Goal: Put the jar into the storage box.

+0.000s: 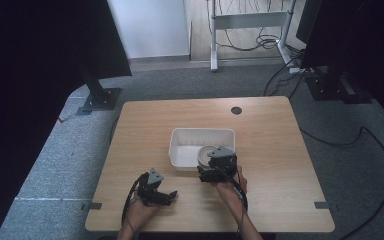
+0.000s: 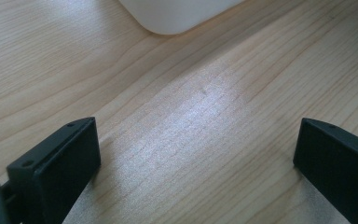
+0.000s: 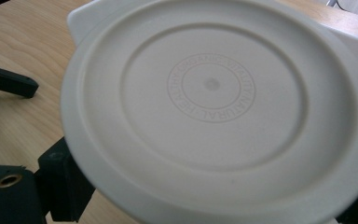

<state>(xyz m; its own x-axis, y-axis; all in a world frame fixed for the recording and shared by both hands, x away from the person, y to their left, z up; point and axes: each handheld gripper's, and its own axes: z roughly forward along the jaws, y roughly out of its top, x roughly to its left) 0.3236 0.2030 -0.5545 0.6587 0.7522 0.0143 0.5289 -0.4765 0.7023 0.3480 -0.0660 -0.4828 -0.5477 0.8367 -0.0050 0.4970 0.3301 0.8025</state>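
White plastic is what your right gripper [image 1: 211, 167] has hold of: a round lid [image 3: 214, 107] with raised concentric rings and a small circle of embossed lettering at its centre. In the right gripper view the lid sits face-on and close to the camera, its lower edge caught between the two black jaws, one showing at the lower left and the other just at the lower right corner. From the high view, the lid [image 1: 206, 154] hangs over the near right part of the white rectangular tub [image 1: 180, 145], which stands about the middle of the wooden table [image 1: 270, 150]. Your right hand [image 1: 230, 186] comes in from the near edge, just near of the tub. Your left gripper [image 1: 162, 197] rests low at the near left of the table, well apart from the tub, with your left hand [image 1: 141, 210] behind it. In the left gripper view its jaws stand wide apart with bare wood grain between them and nothing held; a rounded corner of the tub [image 2: 177, 16] shows at the far edge of that view.
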